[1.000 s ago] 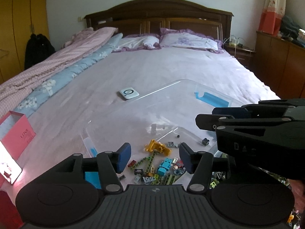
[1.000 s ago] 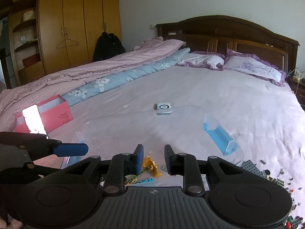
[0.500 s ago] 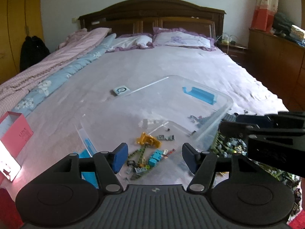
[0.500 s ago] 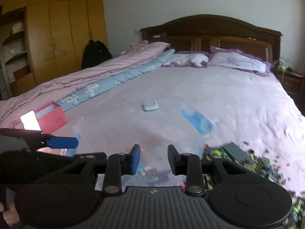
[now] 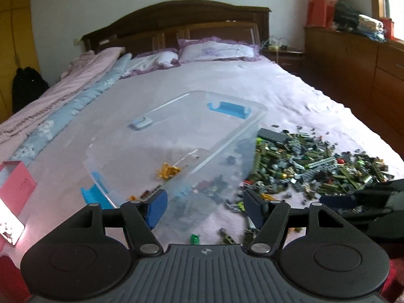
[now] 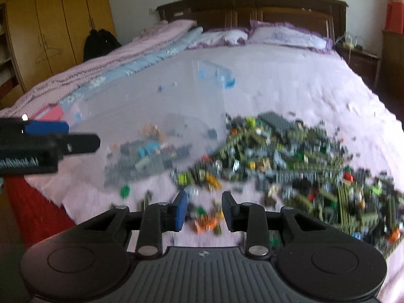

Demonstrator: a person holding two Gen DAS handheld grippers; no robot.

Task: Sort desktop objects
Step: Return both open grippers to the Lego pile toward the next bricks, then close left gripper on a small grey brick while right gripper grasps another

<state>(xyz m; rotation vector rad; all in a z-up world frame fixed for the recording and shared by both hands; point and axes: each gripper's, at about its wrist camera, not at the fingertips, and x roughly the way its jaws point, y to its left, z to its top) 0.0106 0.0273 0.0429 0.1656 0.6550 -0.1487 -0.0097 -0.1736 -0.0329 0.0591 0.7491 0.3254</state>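
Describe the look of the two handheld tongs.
Both are black plastic. Left tongs: ribbed dark-grey centre plate with a small round emblem, round discs either side, silver pivot screws, blue finger pads. Right tongs look the same.

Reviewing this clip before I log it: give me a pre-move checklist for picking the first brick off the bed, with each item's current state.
1. Left gripper open, empty: ok.
2. Right gripper open, empty: ok.
3. Clear bin within view, mouth open: ok.
4. Brick pile on the bedsheet right of the bin: ok.
5. Single brick isolated between the right gripper's fingers: cannot tell, the view is motion-blurred.
6. Grippers apart from each other: ok.
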